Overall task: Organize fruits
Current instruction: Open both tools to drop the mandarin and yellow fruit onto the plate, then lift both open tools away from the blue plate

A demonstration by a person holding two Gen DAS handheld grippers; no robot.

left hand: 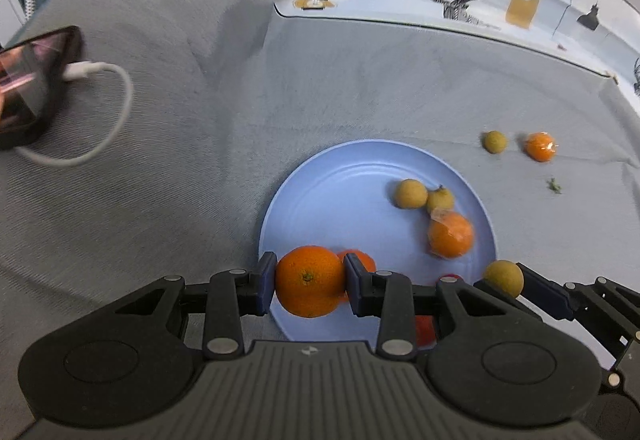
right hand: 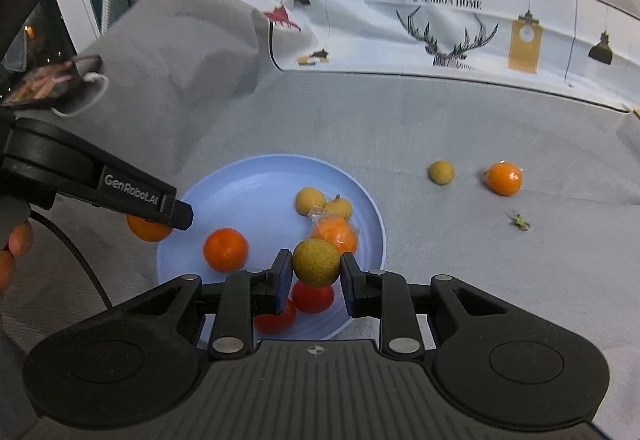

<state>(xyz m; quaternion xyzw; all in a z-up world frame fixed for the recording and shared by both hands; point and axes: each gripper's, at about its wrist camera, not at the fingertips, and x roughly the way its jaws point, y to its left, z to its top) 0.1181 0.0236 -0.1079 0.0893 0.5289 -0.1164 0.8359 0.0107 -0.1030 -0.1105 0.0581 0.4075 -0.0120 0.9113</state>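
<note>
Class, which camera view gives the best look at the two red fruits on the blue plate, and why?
The right wrist view: both red fruits lie on the blue plate, only partly covered by the right tool and its yellow-green fruit. The left wrist view shows only red slivers behind the left tool.

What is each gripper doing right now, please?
Left gripper: closed on an orange.
Right gripper: closed on a yellow-green fruit.

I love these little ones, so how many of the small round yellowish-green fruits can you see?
4: one small round yellowish-green fruit held in the right gripper, two touching on the round light-blue plate, one on the grey cloth. Others may be hidden.
</note>
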